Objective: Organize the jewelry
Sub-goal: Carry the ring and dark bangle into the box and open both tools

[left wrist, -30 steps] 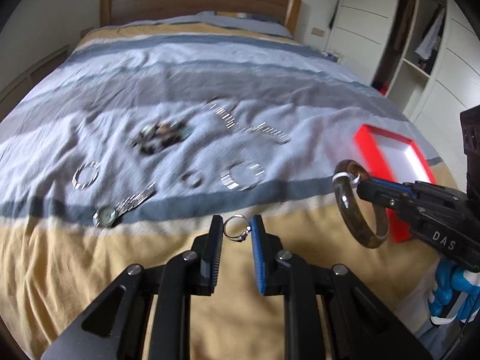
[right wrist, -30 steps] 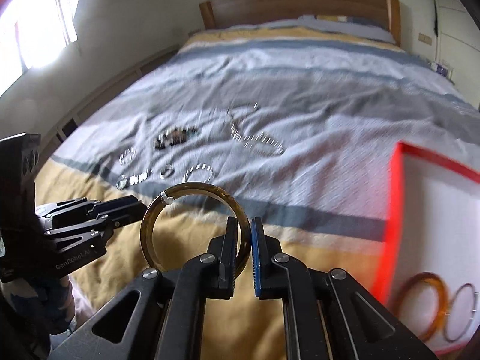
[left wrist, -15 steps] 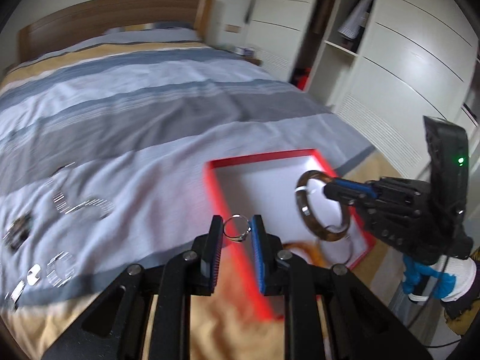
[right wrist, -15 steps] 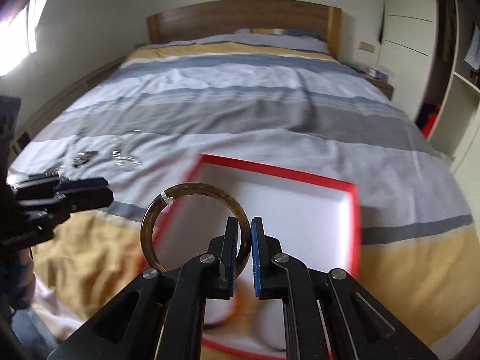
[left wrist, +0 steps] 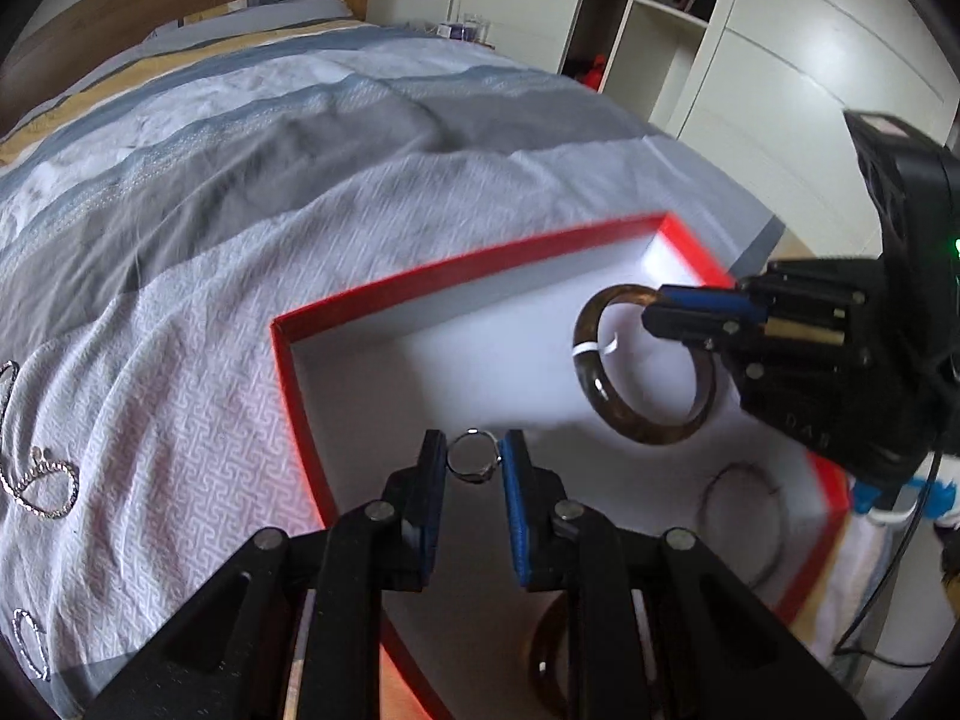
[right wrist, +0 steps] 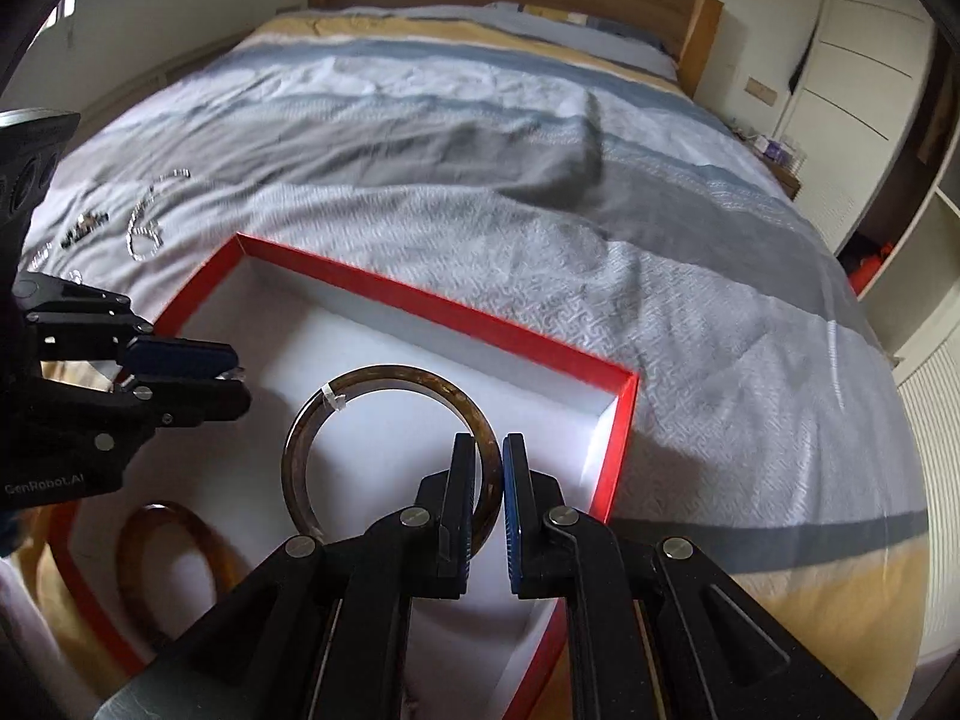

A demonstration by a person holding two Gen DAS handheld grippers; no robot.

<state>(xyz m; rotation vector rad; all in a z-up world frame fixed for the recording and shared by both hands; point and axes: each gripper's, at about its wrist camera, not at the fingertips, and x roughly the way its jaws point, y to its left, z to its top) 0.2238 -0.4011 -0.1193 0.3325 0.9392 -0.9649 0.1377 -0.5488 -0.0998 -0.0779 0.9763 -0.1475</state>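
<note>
The left hand-held gripper (left wrist: 474,461) pinched a small silver ring (left wrist: 474,459) between its blue-padded fingers (left wrist: 514,480), holding it above the near left part of the red box (left wrist: 456,264), whose white floor lay just beyond and below the fingertips. To that gripper's right, the right hand-held gripper (left wrist: 651,315) was clamped on the rim of a dark brown bangle (left wrist: 645,417), which hung upright over the middle of the box — a thin white thread was tied round its left side.

Seen along the right hand-held gripper (right wrist: 485,468), the same dark brown bangle (right wrist: 390,450) stood between the two pressed pads, gripped at its right edge, with the box's white floor under it and the far red wall (right wrist: 432,306) ahead. Below and to the left of this gripper an amber bangle (right wrist: 165,564) lay flat in the box. In the left wrist view a thin wire bangle (left wrist: 744,516) also lay in the box, to the right of the left gripper's fingers.

Loose silver chains (right wrist: 144,228) rested on the striped bedspread (right wrist: 540,192), well to the left of the box — too small to tell apart.
</note>
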